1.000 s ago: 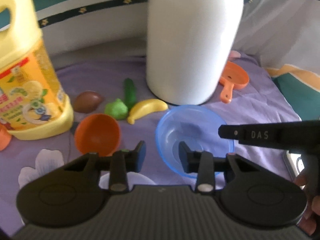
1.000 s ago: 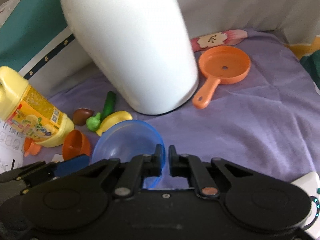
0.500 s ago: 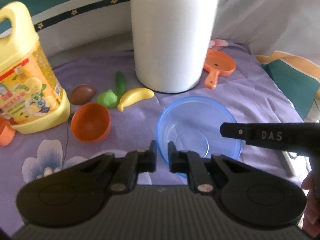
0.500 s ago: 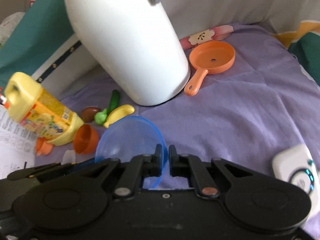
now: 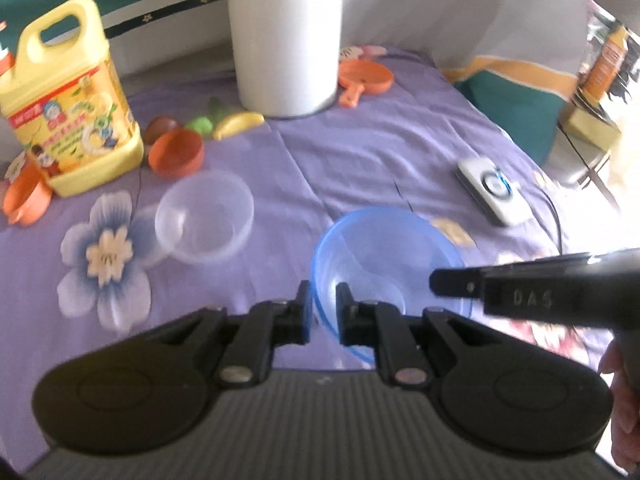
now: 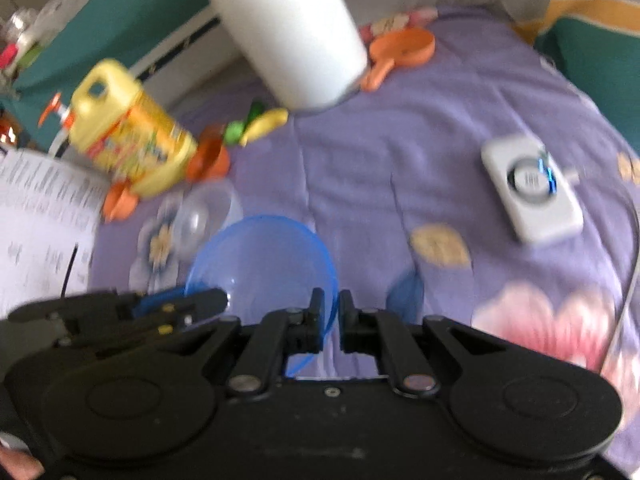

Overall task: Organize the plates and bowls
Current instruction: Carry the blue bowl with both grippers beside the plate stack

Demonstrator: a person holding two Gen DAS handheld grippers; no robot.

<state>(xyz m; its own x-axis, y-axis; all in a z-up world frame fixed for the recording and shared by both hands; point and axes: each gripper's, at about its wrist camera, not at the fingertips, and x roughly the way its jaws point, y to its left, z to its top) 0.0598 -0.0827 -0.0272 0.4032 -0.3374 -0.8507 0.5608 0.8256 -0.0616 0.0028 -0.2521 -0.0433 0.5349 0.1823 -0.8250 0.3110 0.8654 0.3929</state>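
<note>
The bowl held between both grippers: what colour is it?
Translucent blue bowl, clearest in the left wrist view.

I closed my left tool (image 5: 322, 312) onto the blue bowl (image 5: 380, 248) and carried it back from the white jug (image 5: 284, 36)

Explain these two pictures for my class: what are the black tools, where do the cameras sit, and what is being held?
No robot here: a person holds a two-finger gripper in each hand, with a camera on each looking along its fingers. One picture is from the left gripper, the other from the right gripper. Both are shut on the rim of one blue bowl, on opposite sides. On the purple cloth lie a clear bowl, an orange bowl, a yellow jug, a white canister, toy food and a white device.
</note>
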